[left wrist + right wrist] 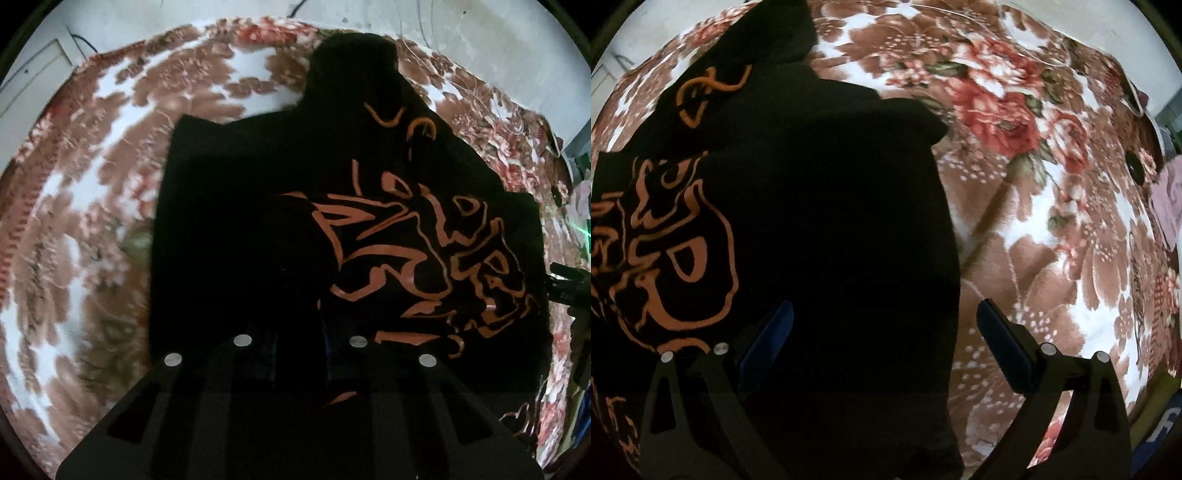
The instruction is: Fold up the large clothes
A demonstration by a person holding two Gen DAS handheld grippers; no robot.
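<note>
item: black garment, large, with an orange line print. lies spread on a floral blanket and partly folded over itself; a narrow part reaches toward the far edge.
left tongs: drawn narrow over the near hem; dark on dark, so whether cloth is pinched cannot be told.
right tongs: wide apart, straddling the garment's right edge, one finger over cloth, the other over blanket; holding nothing.
step in hand, as judged: taking the near edge for a fold. best done by catching both layers at matching points on each side and lifting evenly so the print stays flat.
materials: garment matte, soft, limp; blanket plush, brown, white and red roses.
</note>
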